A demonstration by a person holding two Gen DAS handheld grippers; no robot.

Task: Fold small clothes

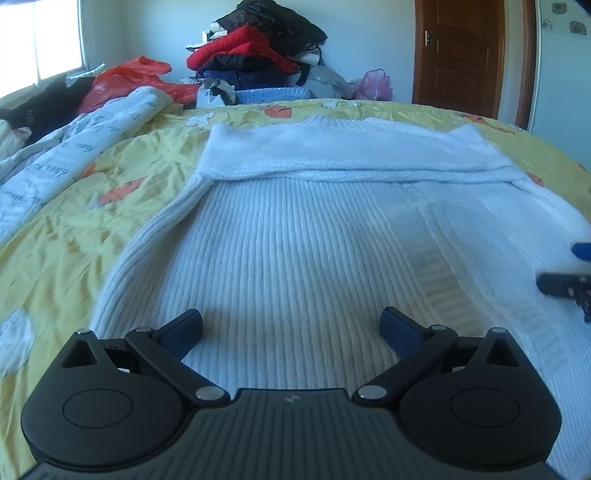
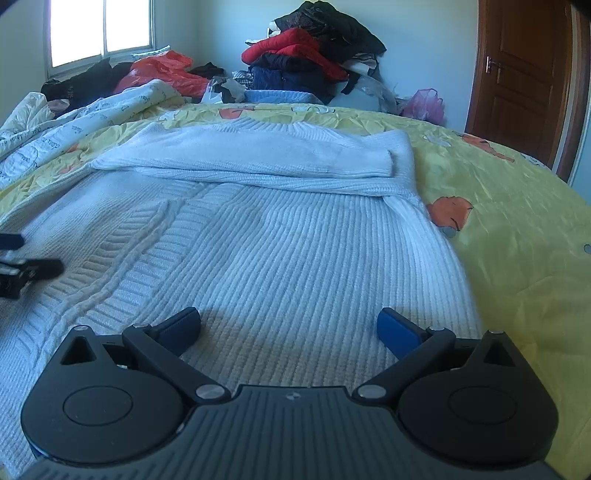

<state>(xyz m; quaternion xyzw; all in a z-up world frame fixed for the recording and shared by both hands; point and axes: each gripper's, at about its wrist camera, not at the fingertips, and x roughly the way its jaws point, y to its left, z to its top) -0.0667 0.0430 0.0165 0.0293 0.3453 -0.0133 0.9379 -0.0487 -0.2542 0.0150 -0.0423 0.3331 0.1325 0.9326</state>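
A white ribbed knit sweater (image 1: 295,236) lies flat on the yellow bedsheet (image 1: 74,236), its sleeves folded across the far part. My left gripper (image 1: 291,325) is open and empty, low over the sweater's near left part. My right gripper (image 2: 288,325) is open and empty, low over the sweater (image 2: 280,236) at its near right part. The right gripper's fingers show at the right edge of the left wrist view (image 1: 565,284). The left gripper's fingers show at the left edge of the right wrist view (image 2: 26,269).
A white printed quilt (image 1: 55,166) is bunched on the bed's left. A pile of red, black and blue clothes (image 1: 258,55) and red plastic bags (image 1: 129,77) lie beyond the far edge. A brown door (image 1: 458,51) is at the far right, a window (image 2: 99,29) at the far left.
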